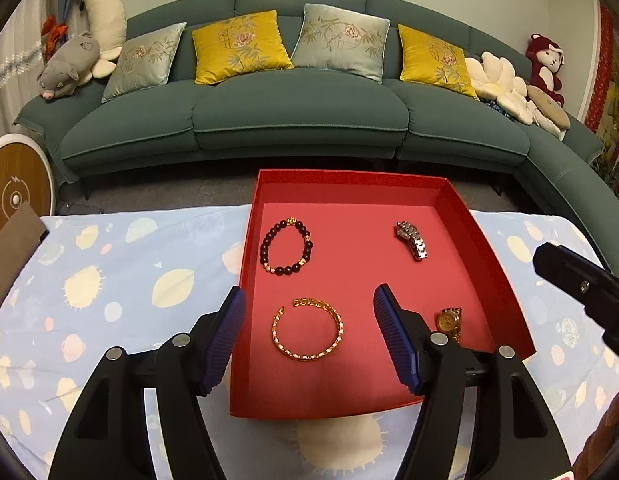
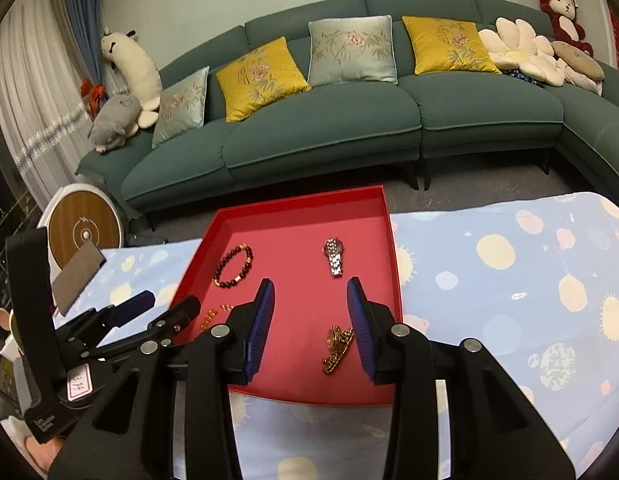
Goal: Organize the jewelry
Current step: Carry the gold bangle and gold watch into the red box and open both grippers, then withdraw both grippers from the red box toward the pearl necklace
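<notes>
The left gripper [image 1: 309, 312], jaws wide and empty, frames the gold bracelet [image 1: 308, 330] at lower centre; lower squarely, closing across its thin band.

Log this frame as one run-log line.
left gripper: open, empty | right gripper: open, empty | red cardboard tray: dark beaded bracelet, gold chain bangle, silver metal watch, gold watch
</notes>
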`<action>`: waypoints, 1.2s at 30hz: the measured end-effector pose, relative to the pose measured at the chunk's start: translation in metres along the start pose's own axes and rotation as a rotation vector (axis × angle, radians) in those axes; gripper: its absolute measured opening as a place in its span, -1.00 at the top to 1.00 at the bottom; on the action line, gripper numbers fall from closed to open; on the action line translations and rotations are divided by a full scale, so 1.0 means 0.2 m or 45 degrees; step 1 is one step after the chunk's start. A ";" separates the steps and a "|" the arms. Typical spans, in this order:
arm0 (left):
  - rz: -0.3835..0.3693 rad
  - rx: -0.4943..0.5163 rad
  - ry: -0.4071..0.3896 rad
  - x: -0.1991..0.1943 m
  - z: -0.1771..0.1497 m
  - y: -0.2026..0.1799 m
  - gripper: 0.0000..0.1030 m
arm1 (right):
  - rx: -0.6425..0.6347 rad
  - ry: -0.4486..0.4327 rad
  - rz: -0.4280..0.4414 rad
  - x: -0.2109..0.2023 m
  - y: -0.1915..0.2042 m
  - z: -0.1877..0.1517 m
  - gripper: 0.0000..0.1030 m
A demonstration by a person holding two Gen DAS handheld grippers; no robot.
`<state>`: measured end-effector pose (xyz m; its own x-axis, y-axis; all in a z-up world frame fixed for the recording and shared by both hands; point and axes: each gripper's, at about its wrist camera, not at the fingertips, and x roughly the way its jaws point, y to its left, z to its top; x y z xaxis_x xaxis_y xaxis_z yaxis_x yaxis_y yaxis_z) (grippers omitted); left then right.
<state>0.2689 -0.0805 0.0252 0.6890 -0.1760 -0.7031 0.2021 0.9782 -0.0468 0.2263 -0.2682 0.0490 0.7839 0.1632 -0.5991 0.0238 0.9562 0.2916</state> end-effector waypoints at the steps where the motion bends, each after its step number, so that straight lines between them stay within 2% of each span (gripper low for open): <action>1: 0.003 -0.008 -0.014 -0.04 0.01 0.00 -0.28 | 0.009 -0.027 0.001 -0.05 0.01 0.01 0.28; 4: -0.007 -0.050 -0.042 -0.18 0.02 0.01 -0.29 | 0.027 -0.085 0.013 -0.21 0.03 0.02 0.05; 9: -0.047 -0.149 -0.083 -0.44 -0.06 0.07 -0.30 | 0.000 -0.134 -0.005 -0.45 0.00 -0.05 0.04; 14: 0.028 -0.150 -0.091 -0.63 -0.24 0.17 -0.30 | 0.011 -0.132 -0.022 -0.62 -0.08 -0.19 0.04; 18: 0.020 -0.194 -0.050 -0.71 -0.37 0.23 -0.30 | -0.004 -0.089 -0.040 -0.69 -0.11 -0.33 0.04; 22: 0.042 -0.168 -0.026 -0.74 -0.53 0.22 -0.30 | 0.011 -0.018 -0.029 -0.70 -0.12 -0.49 0.04; 26: 0.001 -0.162 0.034 -0.71 -0.65 0.20 -0.30 | 0.010 0.065 -0.014 -0.66 -0.09 -0.65 0.04; 29: 0.001 -0.116 0.048 -0.69 -0.70 0.18 -0.30 | -0.055 0.133 -0.012 -0.59 -0.04 -0.74 0.04; 32: -0.003 -0.100 0.064 -0.66 -0.73 0.16 -0.30 | -0.138 0.155 -0.033 -0.55 0.02 -0.81 0.04; 36: -0.012 -0.108 0.101 -0.63 -0.75 0.15 -0.30 | -0.153 0.196 -0.022 -0.47 0.04 -0.83 0.04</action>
<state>0.0846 -0.0124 0.0053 0.6295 -0.1795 -0.7560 0.1463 0.9829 -0.1115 0.0500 -0.2348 -0.0165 0.6795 0.1731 -0.7130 -0.0452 0.9798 0.1949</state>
